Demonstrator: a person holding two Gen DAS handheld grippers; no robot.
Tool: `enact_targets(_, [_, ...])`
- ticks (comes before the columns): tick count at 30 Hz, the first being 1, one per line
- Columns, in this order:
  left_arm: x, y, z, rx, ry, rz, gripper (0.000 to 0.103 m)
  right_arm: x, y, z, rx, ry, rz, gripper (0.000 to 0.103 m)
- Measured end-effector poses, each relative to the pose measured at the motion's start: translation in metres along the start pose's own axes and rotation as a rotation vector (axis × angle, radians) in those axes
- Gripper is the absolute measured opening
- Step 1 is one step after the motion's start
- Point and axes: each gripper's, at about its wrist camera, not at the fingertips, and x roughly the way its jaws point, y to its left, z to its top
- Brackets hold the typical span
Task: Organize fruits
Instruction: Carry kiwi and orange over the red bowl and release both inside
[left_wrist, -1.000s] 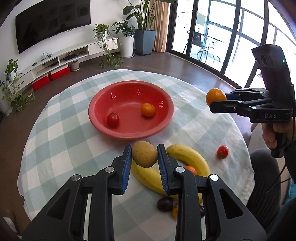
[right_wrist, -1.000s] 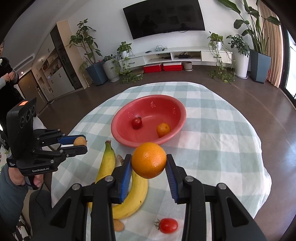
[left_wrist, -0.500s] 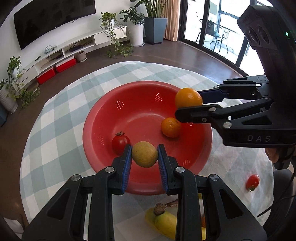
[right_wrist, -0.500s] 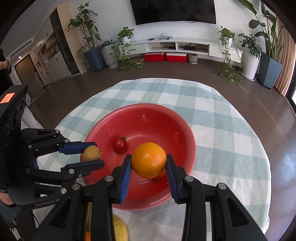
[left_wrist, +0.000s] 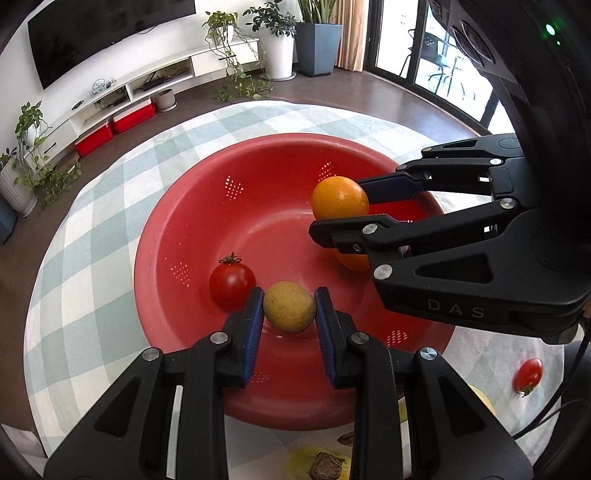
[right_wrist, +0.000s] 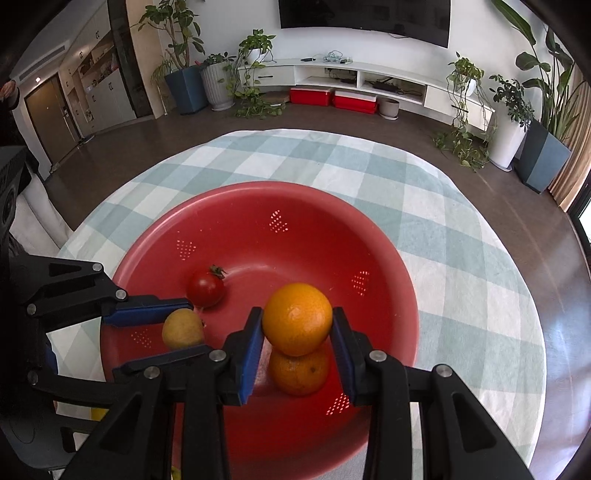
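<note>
A red bowl (left_wrist: 280, 158) (right_wrist: 369, 229) sits on the checked tablecloth. My left gripper (left_wrist: 289, 308) is shut on a yellow-brown round fruit (left_wrist: 289, 307) (right_wrist: 183, 328) low inside the bowl, next to a red tomato (left_wrist: 231, 282) (right_wrist: 205, 288). My right gripper (right_wrist: 297, 321) is shut on an orange (right_wrist: 297, 318) (left_wrist: 340, 197), held just above a smaller orange (right_wrist: 299, 373) (left_wrist: 352, 262) that lies in the bowl.
A second tomato (left_wrist: 529, 373) lies on the cloth (left_wrist: 92, 240) to the right of the bowl. Banana ends (left_wrist: 321, 461) show at the near edge. Both grippers crowd the near half of the bowl.
Both grippers moved forward from over the bananas and table edge to inside the bowl, and lowered, each still holding its fruit.
</note>
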Motion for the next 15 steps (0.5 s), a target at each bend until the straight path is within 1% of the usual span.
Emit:
enact_targets(5, [-0.001, 0.000, -0.002, -0.008, 0.000, 0.022, 0.027, 0.004, 0.003, -0.002, -0.016, 0.015, -0.013, 0.039])
enact_targets(6, [-0.001, 0.000, -0.002, -0.011, -0.004, 0.025, 0.031, 0.004, 0.004, -0.003, -0.019, 0.015, -0.013, 0.039])
enact_targets(7, [-0.001, 0.000, -0.002, -0.016, -0.001, 0.026, 0.040, 0.004, 0.004, -0.003, -0.019, 0.014, -0.012, 0.039])
enact_targets(8, [-0.002, -0.001, -0.002, -0.017, -0.009, 0.025, 0.046, 0.003, 0.005, -0.003, -0.020, 0.012, -0.014, 0.039])
enact_targets(9, [-0.004, -0.003, -0.002, -0.015, -0.017, 0.025, 0.055, 0.002, 0.005, -0.003, -0.019, 0.011, -0.019, 0.039])
enact_targets(12, [-0.010, -0.004, -0.005, -0.027, -0.023, 0.038, 0.056, -0.007, 0.005, -0.006, -0.011, -0.001, -0.024, 0.039])
enact_targets(15, [-0.021, -0.003, -0.010, -0.039, -0.032, 0.043, 0.056, -0.031, 0.006, -0.011, -0.024, -0.043, -0.044, 0.039])
